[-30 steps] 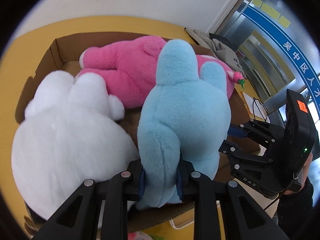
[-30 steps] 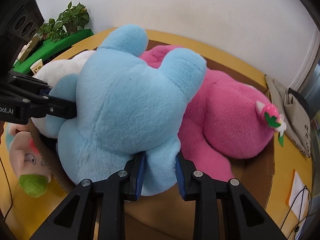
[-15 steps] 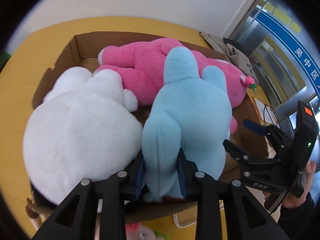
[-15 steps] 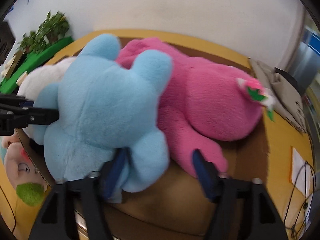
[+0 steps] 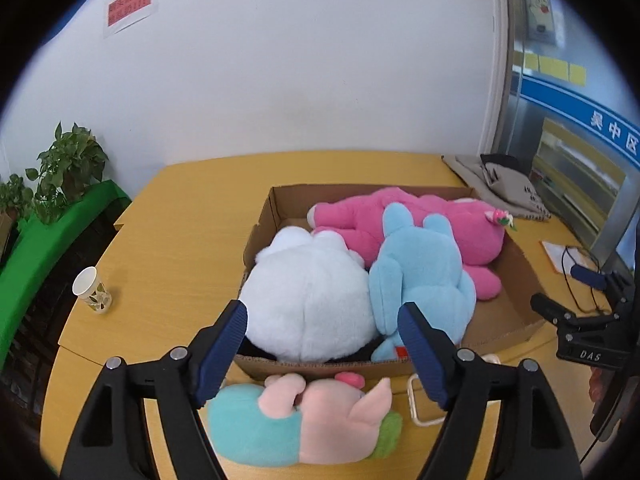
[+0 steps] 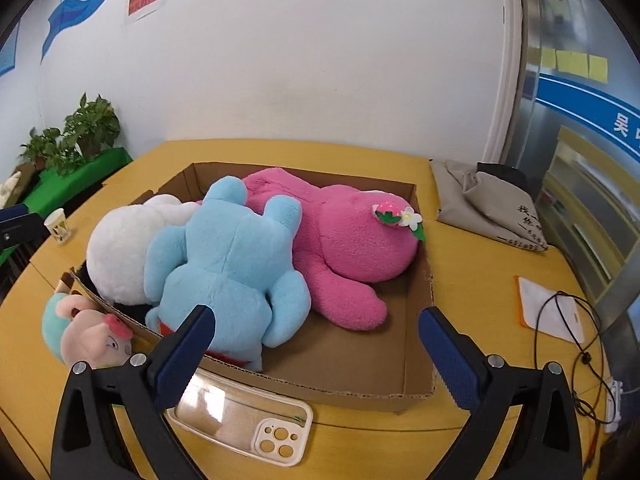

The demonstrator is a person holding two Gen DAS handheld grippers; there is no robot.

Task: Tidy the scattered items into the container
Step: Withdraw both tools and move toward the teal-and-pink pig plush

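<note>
I read "DAS" on the right gripper (image 5: 576, 308) body at the left camera's edge; the red wall sign (image 5: 130, 9) is too blurred to read. Yellow surface (image 6: 472, 256), left to right: paper cup (image 6: 58, 226), cardboard box (image 6: 416, 368) holding white plush (image 6: 120, 256), blue plush (image 6: 228, 264), pink plush (image 6: 352, 240). Pig plush (image 5: 316, 420) and phone case (image 6: 244, 428) lie outside, against its near wall. Left gripper (image 5: 322, 346) and right both angle down, jaws opening, nothing between.
</note>
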